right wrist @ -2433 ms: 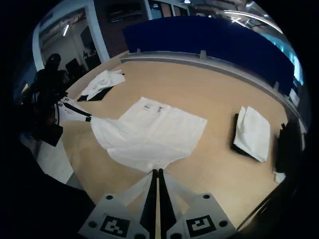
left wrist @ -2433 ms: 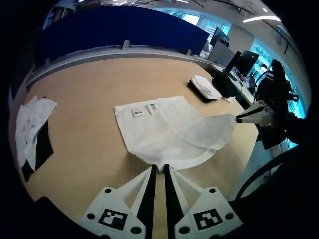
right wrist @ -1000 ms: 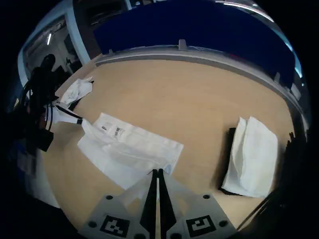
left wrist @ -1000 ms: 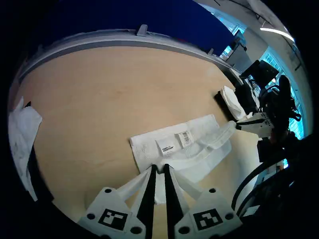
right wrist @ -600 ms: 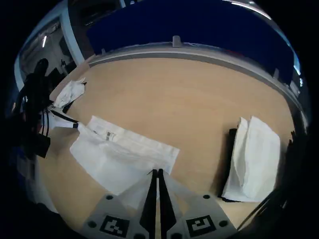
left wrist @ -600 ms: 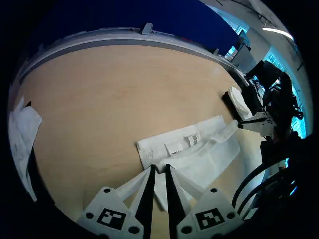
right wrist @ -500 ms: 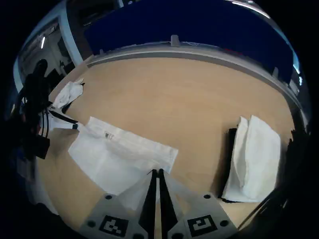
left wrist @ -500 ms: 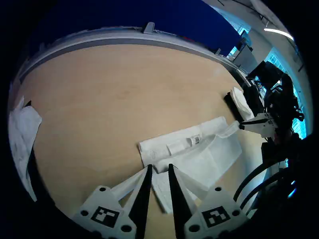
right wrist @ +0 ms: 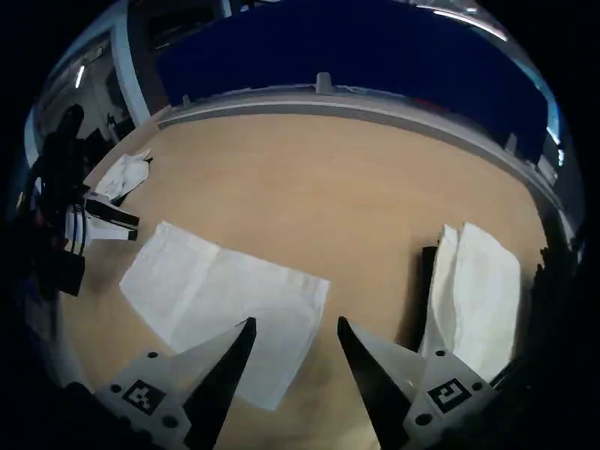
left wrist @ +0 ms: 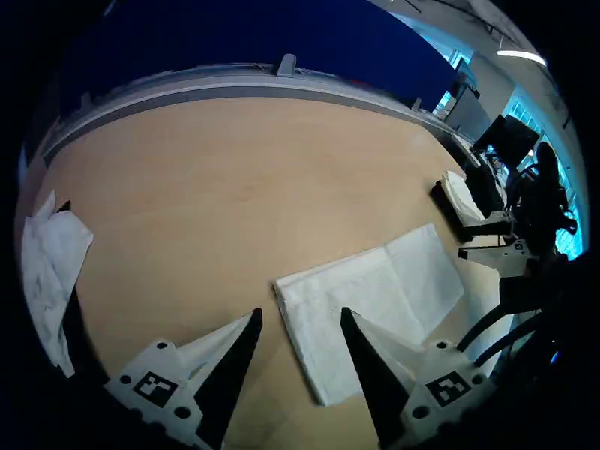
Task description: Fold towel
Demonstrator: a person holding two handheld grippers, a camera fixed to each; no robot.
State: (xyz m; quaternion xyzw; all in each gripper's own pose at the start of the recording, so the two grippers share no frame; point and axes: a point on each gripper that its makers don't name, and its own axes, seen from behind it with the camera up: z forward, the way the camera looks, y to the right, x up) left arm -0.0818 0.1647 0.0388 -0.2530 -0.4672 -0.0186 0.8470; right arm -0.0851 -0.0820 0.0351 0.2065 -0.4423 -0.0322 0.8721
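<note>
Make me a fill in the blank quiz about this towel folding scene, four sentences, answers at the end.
The towel lying on the wooden table is ____ in colour.
The left gripper has its fingers ____, holding nothing.
Behind the table stands a dark ____ partition.
In the right gripper view, the stack of folded towels lies to the towel's ____.
Answers: white, open, blue, right.

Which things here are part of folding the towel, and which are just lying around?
Job: folded white cloth towel, left gripper, right gripper, both open.
Lying about: neat stack of folded white towels, crumpled white cloth, dark blue partition wall.
</note>
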